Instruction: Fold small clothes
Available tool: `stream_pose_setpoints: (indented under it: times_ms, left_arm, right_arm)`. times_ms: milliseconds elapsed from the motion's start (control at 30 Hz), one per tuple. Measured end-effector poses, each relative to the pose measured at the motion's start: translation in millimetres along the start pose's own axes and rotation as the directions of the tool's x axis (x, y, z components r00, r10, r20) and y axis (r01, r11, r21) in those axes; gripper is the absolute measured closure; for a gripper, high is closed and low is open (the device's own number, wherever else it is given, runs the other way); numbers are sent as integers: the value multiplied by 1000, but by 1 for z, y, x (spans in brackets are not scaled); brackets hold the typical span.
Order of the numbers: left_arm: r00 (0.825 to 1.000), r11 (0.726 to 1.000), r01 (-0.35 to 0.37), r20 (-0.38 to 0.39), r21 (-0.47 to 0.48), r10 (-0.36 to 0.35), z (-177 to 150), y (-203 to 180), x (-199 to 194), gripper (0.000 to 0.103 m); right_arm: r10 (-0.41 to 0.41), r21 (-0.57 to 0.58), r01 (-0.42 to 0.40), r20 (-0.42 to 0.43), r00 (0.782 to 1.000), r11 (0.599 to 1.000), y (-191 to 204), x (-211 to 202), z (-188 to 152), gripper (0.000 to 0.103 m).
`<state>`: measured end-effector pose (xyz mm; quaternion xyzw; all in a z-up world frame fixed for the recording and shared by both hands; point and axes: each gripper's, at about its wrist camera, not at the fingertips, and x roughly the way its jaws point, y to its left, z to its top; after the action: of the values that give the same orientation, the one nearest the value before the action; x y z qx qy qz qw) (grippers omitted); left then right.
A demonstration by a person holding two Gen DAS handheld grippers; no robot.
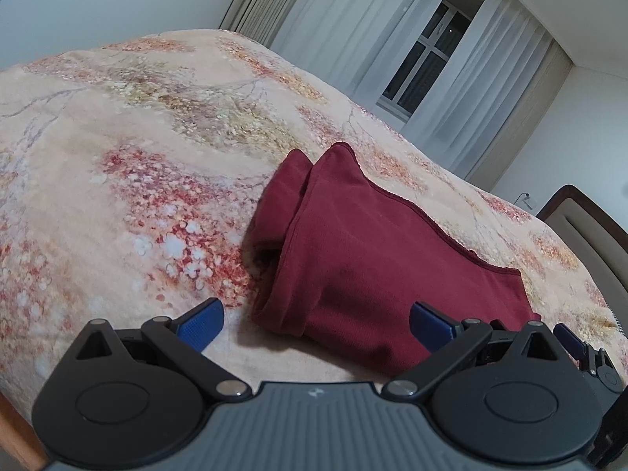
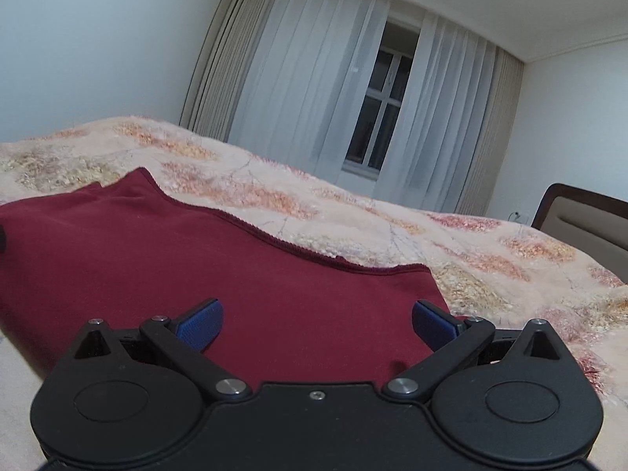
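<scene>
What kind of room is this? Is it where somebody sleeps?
Most likely a bedroom. A wide bed under a peach floral blanket fills the view, with a padded brown headboard at one end and long white sheer curtains over a window. A folded maroon garment lies on the blanket.

- Dark red garment (image 1: pixel 365 259) (image 2: pixel 165 259): folded into a flat, roughly rectangular bundle on the bed.
- Stitched hem runs along its far edge; layered folds show at its left end.

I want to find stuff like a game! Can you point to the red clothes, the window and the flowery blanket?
red clothes (image 2: pixel 243 274), right wrist view, on the flat top layer.
window (image 2: pixel 378 115), right wrist view, on the dark panes between the curtains.
flowery blanket (image 1: pixel 137 180), left wrist view, on a bare patch with red blossoms.
</scene>
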<state>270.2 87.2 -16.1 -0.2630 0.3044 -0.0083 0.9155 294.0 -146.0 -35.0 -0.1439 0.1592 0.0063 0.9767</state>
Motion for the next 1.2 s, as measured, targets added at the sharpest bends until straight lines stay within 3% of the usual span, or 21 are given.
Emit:
stream_pose_setpoints:
  times_ms: [267, 767, 967, 1200]
  left_arm:
    - [1000, 1000, -10, 2, 3, 10, -1, 0, 2, 0]
    - [1000, 1000, -6, 0, -10, 6, -2, 2, 2, 0]
    - [992, 987, 110, -51, -118, -117, 1, 7, 6, 0]
    - [995, 985, 77, -47, -153, -85, 2, 3, 12, 0]
  right_arm:
    - [-9, -32, 8, -14, 1000, 999, 14, 4, -17, 1]
    - [-21, -5, 21, 65, 998, 1000, 17, 1, -37, 1]
    - [-26, -3, 26, 77, 997, 1000, 18, -1, -39, 1]
    - [-29, -3, 29, 82, 996, 1000, 19, -1, -40, 1]
